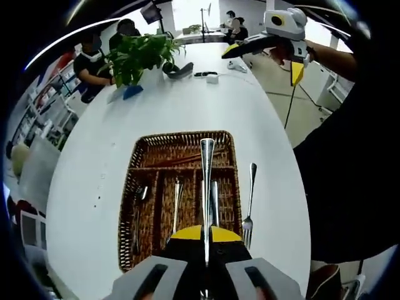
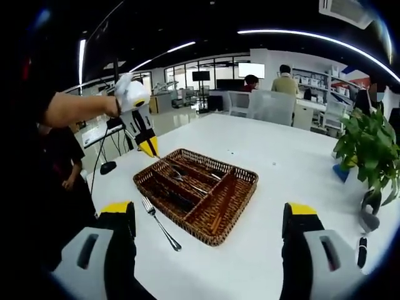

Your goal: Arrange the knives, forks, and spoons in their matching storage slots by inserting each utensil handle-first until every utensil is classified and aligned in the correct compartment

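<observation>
A long silver metal utensil [image 1: 207,187], its working end hidden, is clamped between the yellow-tipped fingers of the left gripper [image 1: 205,240], handle pointing forward over the brown woven wicker cutlery tray [image 1: 137,164]. In the right gripper view that left gripper [image 2: 149,145] hangs just above the near end of the tray [image 2: 245,187]. The tray sits on the white oval counter [image 1: 87,169] and has long slots plus a cross slot at its far end; a few silver utensils [image 1: 177,201] lie in the long slots, and brown sticks lie in the cross slot. A silver metal fork [image 1: 249,206] lies on the counter just beside the tray, tines toward the person. The right gripper [image 2: 206,219] has its fingers spread wide apart, holding nothing. A green potted plant [image 1: 140,56] stands farther along the counter.
</observation>
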The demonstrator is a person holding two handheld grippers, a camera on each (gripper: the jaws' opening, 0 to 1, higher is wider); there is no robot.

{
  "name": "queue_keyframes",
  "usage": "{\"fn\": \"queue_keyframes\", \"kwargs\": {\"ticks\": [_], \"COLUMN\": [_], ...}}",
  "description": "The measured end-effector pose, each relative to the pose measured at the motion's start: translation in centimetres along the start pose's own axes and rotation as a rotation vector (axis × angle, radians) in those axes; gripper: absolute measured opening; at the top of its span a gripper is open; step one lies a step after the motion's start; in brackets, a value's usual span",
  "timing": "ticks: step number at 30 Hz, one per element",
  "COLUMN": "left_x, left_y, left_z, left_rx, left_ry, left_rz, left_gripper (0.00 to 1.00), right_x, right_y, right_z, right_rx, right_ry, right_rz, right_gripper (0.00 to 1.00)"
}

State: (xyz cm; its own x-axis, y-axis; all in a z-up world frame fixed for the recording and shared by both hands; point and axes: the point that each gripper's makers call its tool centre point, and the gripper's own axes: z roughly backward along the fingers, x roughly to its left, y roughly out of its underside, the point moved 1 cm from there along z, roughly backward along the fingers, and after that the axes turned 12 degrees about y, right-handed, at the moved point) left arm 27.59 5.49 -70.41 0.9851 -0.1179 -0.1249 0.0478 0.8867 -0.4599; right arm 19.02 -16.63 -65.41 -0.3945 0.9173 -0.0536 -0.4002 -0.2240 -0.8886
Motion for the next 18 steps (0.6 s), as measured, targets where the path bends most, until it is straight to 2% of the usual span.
{"fn": "queue_keyframes", "kwargs": {"ticks": [18], "left_x": [4.5], "left_y": [0.1], "left_z": [0.8], "left_rx": [0.005], "left_ry": [-0.043], "left_rz": [-0.014], "left_gripper": [0.00], "right_x": [0.2], "right_y": [-0.7], "right_z": [0.2], "right_rx": [0.004], "right_ry": [0.000], "right_rz": [-0.010], "right_gripper": [0.99]}}
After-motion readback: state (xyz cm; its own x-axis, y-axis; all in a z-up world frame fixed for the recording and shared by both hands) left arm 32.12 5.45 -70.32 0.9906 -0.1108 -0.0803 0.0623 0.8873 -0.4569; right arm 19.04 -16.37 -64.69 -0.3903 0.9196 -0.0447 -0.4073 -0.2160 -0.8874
